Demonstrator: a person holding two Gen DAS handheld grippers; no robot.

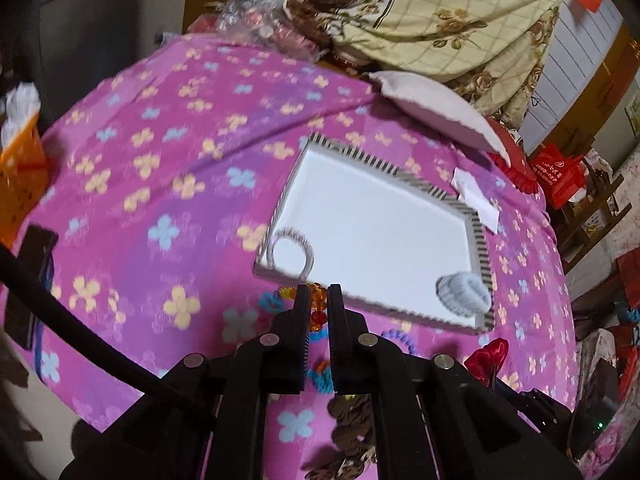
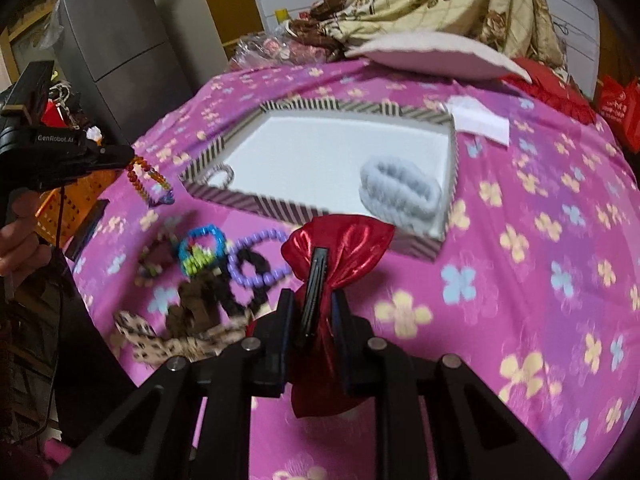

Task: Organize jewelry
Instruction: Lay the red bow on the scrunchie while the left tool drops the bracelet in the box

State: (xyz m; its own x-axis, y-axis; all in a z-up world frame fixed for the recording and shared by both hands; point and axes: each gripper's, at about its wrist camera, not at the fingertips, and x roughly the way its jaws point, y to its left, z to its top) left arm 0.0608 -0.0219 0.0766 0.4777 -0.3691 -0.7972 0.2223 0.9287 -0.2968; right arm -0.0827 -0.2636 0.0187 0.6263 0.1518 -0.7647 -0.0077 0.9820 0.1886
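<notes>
While amber bead bracelet [image 1: 316,300] is clamped by left gripper [image 1: 318,292] | red satin bow [image 2: 340,248] is clamped by right gripper [image 2: 320,300] | striped tray [image 2: 280,206] at 12 o'clock

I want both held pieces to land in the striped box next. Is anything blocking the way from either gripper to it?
Nothing visible does. The amber bead bracelet in the left gripper and the red bow clip in the right gripper hang just outside the striped box, whose white floor is mostly bare.

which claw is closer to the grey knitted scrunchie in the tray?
Right, as far as the views show. The right claw, gripping the red satin bow, sits just short of the grey scrunchie. The left claw, holding the amber bead bracelet, is at the striped tray's opposite corner.
</notes>
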